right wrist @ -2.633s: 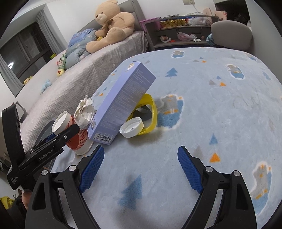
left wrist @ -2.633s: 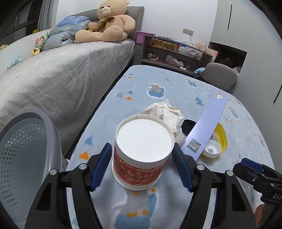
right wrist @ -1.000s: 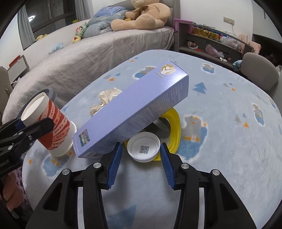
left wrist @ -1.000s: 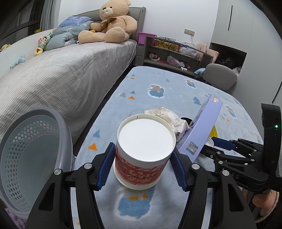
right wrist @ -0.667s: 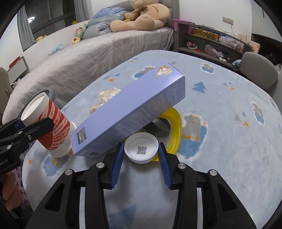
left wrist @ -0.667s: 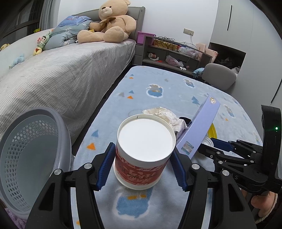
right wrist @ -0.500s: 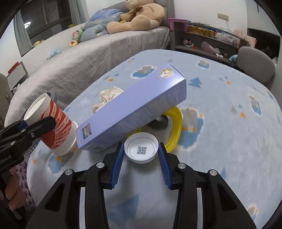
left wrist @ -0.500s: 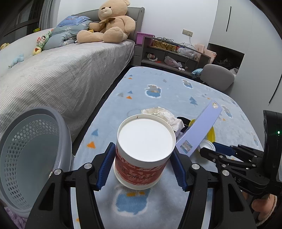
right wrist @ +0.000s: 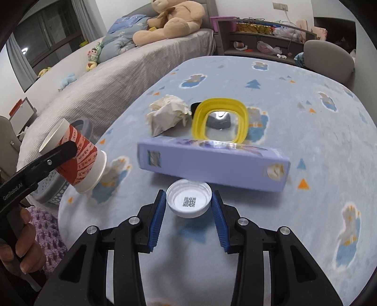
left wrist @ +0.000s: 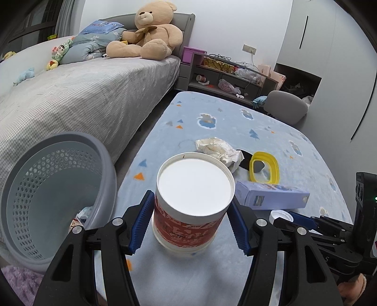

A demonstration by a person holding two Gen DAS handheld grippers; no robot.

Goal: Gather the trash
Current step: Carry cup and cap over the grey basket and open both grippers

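Red paper cup point(left wrist: 194, 202) pinched in the left gripper point(left wrist: 188, 226) beside the basket point(left wrist: 54, 195); right gripper point(right wrist: 188, 207) clamps a white cap point(right wrist: 188, 200) above the worktop point(right wrist: 306, 117). Both should clear the basket rim before release.

— What is sitting along the left side of the room?

— A bed point(left wrist: 82, 94) in a grey cover is running along it, with a teddy bear point(left wrist: 146, 35) leaning on the grey headboard point(left wrist: 186, 26).

— And past the bed?

— A low grey shelf point(left wrist: 226, 75) is standing against the white wall point(left wrist: 235, 21), a grey chair point(left wrist: 286, 107) is waiting beside it, and dark windows point(right wrist: 47, 30) are showing behind the bed.
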